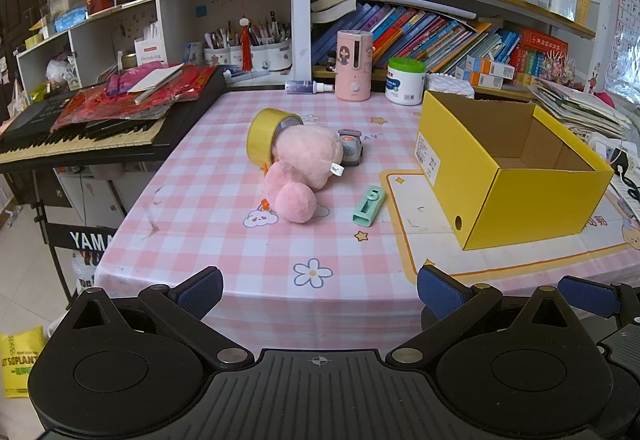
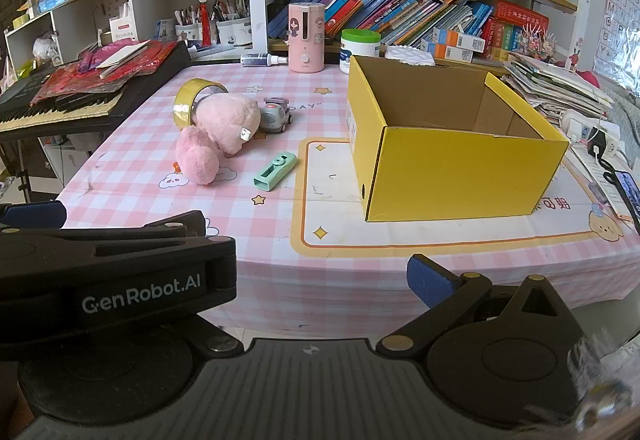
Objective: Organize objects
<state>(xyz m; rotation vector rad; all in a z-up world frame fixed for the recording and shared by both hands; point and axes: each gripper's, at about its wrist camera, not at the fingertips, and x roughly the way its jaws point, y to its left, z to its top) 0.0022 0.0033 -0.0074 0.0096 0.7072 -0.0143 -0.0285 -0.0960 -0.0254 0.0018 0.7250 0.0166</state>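
A pink plush toy [image 1: 302, 172] [image 2: 218, 130] lies mid-table on the pink checked cloth. A yellow tape roll [image 1: 266, 134] [image 2: 192, 100] leans behind it. A grey toy car [image 1: 350, 146] [image 2: 276, 116] sits at its right. A mint green stapler-like item [image 1: 369, 205] [image 2: 275, 170] lies nearer. An open, empty yellow box [image 1: 508, 176] [image 2: 452, 160] stands at the right. My left gripper [image 1: 320, 290] is open and empty at the table's near edge. My right gripper [image 2: 316, 272] is open and empty; the left gripper's body hides its left finger.
A keyboard [image 1: 80, 136] piled with red papers sits at the left. A pink humidifier [image 1: 354, 66], a green-lidded jar [image 1: 405, 80] and a spray bottle [image 1: 308, 86] stand at the back. Bookshelves rise behind. Papers, cables and a phone [image 2: 628, 192] lie right of the box.
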